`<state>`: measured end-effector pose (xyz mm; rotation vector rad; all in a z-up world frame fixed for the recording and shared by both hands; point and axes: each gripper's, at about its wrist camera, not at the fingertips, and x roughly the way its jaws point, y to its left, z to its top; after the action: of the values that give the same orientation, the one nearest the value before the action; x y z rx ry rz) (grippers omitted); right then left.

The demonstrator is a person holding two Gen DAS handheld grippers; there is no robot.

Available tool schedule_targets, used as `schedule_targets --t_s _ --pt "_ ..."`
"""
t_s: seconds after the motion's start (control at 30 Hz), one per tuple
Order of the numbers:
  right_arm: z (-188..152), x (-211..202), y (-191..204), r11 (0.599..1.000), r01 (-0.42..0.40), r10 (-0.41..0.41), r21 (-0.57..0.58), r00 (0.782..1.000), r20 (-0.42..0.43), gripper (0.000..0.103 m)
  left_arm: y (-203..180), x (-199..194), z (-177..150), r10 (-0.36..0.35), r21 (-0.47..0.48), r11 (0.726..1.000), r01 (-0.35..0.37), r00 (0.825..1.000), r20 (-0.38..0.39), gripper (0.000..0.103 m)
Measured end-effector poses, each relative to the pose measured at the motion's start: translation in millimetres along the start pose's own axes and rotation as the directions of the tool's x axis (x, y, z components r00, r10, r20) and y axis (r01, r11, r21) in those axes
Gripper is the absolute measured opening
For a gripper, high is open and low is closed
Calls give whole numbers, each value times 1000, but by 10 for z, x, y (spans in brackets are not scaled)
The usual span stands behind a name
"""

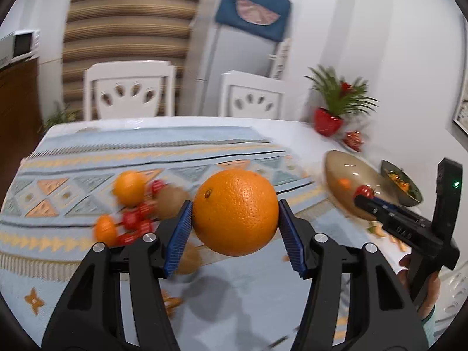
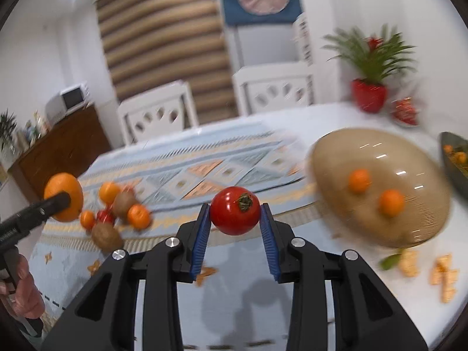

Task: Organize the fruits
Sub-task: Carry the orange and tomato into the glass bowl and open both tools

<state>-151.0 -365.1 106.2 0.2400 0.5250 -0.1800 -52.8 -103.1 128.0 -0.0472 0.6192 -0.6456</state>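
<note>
Fruit fills both of my grippers. At the centre of the left wrist frame, my left gripper (image 1: 235,222) clamps a big orange (image 1: 235,212) between its blue pads (image 1: 179,235), held clear above the patterned tablecloth (image 1: 87,158). At the centre of the right wrist frame, my right gripper (image 2: 235,228) grips a red tomato (image 2: 235,210), stem scar facing the camera, pads pressed to both its sides. Right of the tomato in that frame sits a tan glass bowl (image 2: 409,228) with two small oranges (image 2: 391,202) inside; the blur hides anything else in it. A darker bowl (image 2: 452,161) is cut off at the right edge. Left of centre in the same view lies the loose pile (image 2: 117,213) of small oranges, kiwis and something red, motion-smeared, on the cloth. I see my left gripper again at the left edge of that view, with the big orange on its tip and a hand (image 2: 25,295) on the handle below. Orange scraps (image 2: 441,275) lie on the white table (image 2: 365,316) below the tan bowl. A red-potted plant (image 2: 369,67) stands at the upper right.
</note>
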Motion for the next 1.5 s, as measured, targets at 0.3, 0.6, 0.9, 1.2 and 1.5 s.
schedule_targets --t_s 0.3,0.6,0.9,1.2,1.5 --pt "356 -640 -856 984 147 -156 98 984 85 34 -1126 359 357 -154 133 979 156 988 -28 58" --pt "443 -517 -1676 953 223 -222 203 975 -28 34 -2090 859 519 -283 202 934 295 955 -86 58" --pt "175 -68 -2134 931 212 -165 299 971 -173 34 -2518 1638 355 -288 196 922 334 930 -227 58" --pt "88 86 -2189 930 247 -192 272 958 -213 34 -2588 2097 164 -284 176 921 348 908 -309 58" --pt "32 236 -2170 930 263 -197 256 946 -258 34 -2572 2219 102 -270 185 922 341 906 -327 58"
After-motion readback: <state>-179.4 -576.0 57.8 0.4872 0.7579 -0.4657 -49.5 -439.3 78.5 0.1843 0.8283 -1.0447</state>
